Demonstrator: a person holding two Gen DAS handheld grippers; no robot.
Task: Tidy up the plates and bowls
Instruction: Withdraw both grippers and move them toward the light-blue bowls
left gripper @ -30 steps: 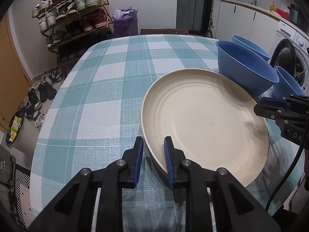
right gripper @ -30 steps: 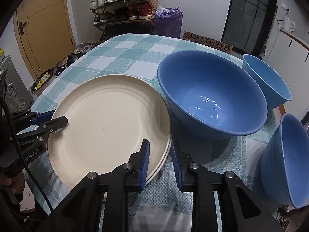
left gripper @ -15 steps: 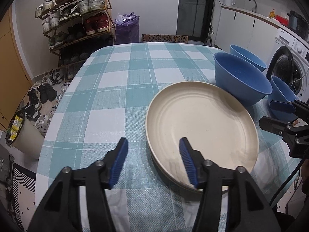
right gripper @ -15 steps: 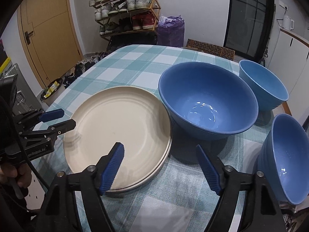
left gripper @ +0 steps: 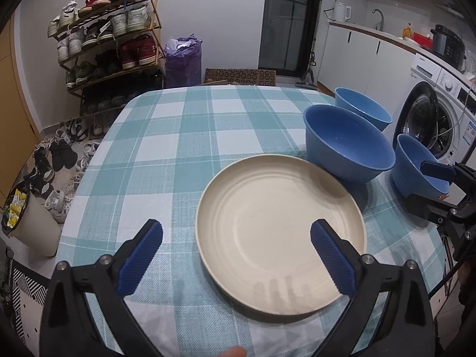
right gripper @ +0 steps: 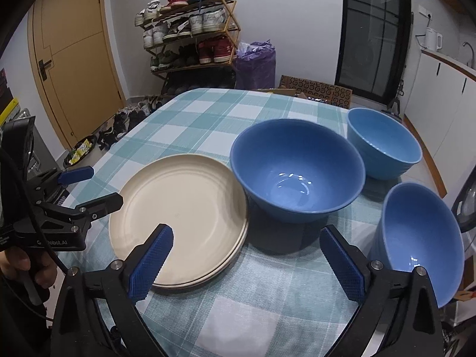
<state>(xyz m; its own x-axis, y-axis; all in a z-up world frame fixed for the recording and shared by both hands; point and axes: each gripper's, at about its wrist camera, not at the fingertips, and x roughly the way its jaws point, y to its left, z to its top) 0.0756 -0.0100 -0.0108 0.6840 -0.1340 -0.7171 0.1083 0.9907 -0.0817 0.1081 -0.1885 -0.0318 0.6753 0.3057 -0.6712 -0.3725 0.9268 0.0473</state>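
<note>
**Plates stacked, bowls still loose**

The plates (right gripper: 181, 211) sit stacked mid-table, three bowls (right gripper: 297, 172) from 12 to 3 o'clock. Left claw (left gripper: 236, 255) and right claw (right gripper: 248, 263) are opening wide, holding nothing. Probably light, stiff, slick (plastic-looking): pinch a rim.

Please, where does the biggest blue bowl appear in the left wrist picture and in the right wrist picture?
Left wrist view: the biggest blue bowl is right of centre, behind the cream plate.
Right wrist view: the bowl is at the centre, right of the plate.
Shared landmark: the shoe rack by the far wall.
</note>
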